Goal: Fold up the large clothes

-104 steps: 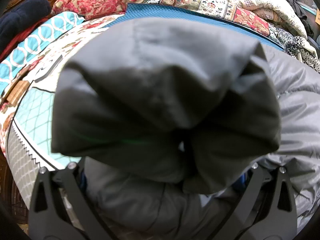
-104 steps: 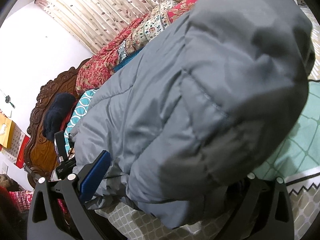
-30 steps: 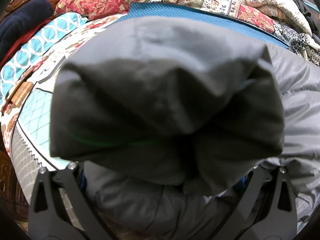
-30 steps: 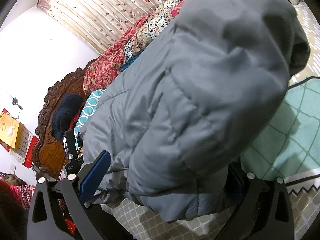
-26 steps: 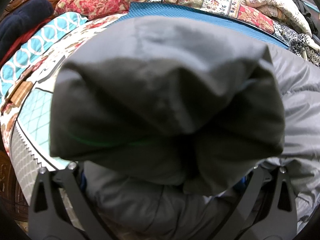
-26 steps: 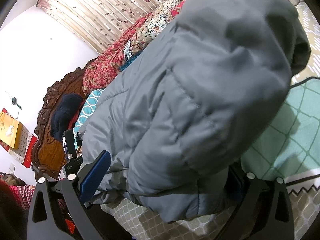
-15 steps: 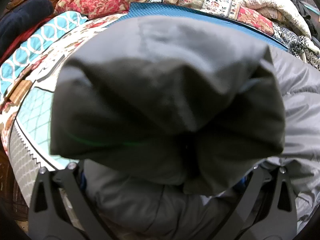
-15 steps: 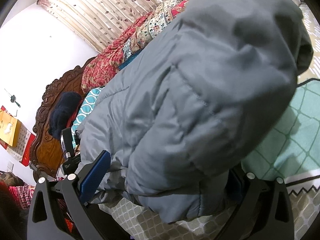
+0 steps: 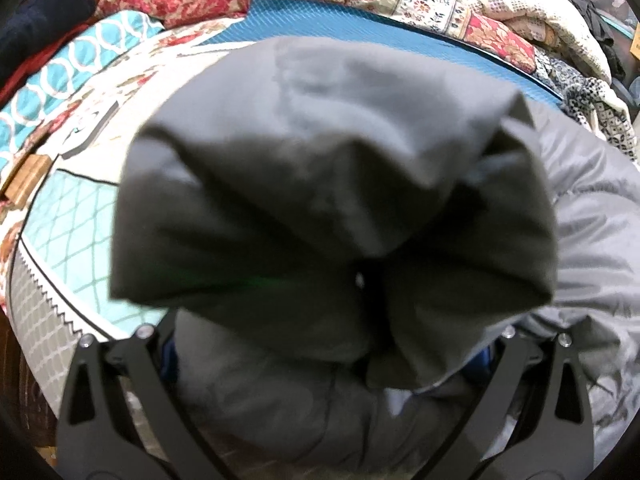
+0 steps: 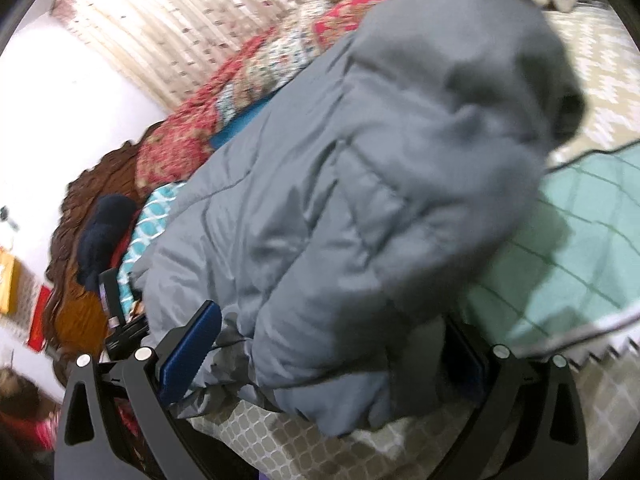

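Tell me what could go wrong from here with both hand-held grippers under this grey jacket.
1. The grey jacket bulges far past the right hand-held gripper, so the overhanging bulk could slump and undo the fold.
2. The draped jacket hides the left hand-held gripper fingertips, so its grip may be shallow and slip onto the quilt.

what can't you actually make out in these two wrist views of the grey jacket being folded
- Left gripper fingertips, left wrist view: buried under the grey jacket, so the grip point is hidden.
- Right gripper, right wrist view: one blue pad shows, the other is mostly behind jacket fabric.
- Jacket's overall shape: it fills both views, sleeves and hem cannot be told apart.
- Curtain and headboard, right wrist view: motion blur smears the detail.
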A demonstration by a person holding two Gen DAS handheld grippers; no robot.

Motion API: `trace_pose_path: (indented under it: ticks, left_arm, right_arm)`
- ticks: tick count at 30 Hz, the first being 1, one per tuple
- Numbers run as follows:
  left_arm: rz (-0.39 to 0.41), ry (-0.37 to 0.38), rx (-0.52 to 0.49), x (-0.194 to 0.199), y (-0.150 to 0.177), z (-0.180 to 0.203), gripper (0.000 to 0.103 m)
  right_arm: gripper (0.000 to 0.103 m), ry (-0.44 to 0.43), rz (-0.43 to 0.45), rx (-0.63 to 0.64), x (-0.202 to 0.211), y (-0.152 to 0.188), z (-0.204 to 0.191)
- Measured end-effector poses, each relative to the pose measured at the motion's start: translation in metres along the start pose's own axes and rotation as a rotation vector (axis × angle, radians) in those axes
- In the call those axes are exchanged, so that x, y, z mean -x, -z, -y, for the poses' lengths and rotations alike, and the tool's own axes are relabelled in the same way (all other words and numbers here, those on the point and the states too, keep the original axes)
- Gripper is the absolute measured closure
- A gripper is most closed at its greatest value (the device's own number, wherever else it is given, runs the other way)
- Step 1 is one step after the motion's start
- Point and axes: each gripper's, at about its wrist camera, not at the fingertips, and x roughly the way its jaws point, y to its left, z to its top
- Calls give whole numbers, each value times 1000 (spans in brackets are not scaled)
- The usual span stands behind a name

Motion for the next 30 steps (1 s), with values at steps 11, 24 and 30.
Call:
trace_pose_path:
  ticks: [11,24,30]
  left_arm:
    - [41,219,44,69,-20,-54,4]
    - [-132,309,89,1,-67,-62,4]
    - [-245,477,256,-16,-45,-66,4]
  right_arm:
    - [23,40,5,-153,45,10,7]
    - [23,126,-54,-218,-16,-36,9]
    - [23,19,-80,-234,-33,-39,-9]
